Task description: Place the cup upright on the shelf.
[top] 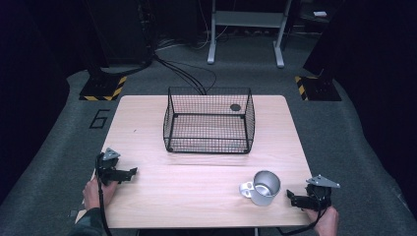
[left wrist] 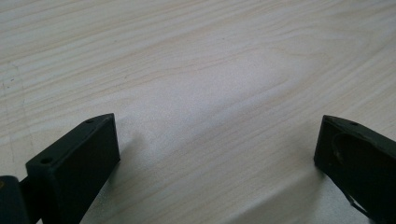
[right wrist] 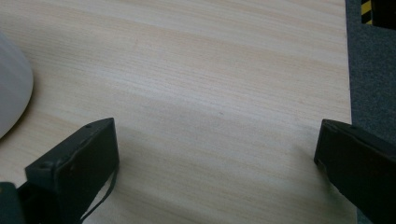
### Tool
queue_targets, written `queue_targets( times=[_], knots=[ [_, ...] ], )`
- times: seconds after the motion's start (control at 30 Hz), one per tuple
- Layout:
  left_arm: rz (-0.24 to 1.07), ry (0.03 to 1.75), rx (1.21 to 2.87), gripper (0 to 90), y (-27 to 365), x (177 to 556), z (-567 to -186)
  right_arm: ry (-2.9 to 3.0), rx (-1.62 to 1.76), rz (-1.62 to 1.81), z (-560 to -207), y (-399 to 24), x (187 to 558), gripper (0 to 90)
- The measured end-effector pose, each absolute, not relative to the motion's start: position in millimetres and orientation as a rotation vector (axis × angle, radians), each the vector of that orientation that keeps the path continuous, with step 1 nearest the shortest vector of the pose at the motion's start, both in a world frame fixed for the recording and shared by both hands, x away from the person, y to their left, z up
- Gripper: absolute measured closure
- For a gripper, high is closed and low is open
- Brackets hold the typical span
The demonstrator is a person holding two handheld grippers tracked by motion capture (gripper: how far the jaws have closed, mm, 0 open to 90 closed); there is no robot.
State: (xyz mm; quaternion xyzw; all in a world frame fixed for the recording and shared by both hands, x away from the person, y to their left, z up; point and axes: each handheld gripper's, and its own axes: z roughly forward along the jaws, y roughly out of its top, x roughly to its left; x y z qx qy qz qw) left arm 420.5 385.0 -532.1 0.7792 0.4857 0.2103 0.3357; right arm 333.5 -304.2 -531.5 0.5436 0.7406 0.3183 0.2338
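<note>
A silver metal mug (top: 261, 187) with a handle on its left stands upright near the table's front right. A black wire basket (top: 209, 120) sits at the middle back of the wooden table (top: 196, 196). My left gripper (top: 129, 173) rests at the front left edge, open, with bare wood between its jaws (left wrist: 217, 144). My right gripper (top: 291, 196) lies at the front right, just right of the mug, open over bare wood (right wrist: 217, 144). The mug's pale side (right wrist: 11, 98) shows at the left edge of the right gripper view.
A small dark round thing (top: 235, 107) shows at the basket's back right. Grey carpet (top: 344, 147) surrounds the table, with cables, a metal stand (top: 246, 29) and yellow-black striped bases (top: 104, 88) beyond. The table's right edge (right wrist: 349, 93) runs close to my right gripper.
</note>
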Motion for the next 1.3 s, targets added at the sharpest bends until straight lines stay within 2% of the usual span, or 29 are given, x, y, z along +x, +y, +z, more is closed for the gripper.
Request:
queue_targets(
  times=[0.5,1.3],
  knots=[
    [0.547,1.268,2.035,0.1,385.1,420.3,-531.9,2.019,1.554,0.834,-523.4,-299.5,338.2,0.0],
    [0.547,1.269,2.034,0.1,385.0,420.2,-532.0,2.014,1.501,1.038,-442.5,-288.7,332.5,0.0]
  ],
)
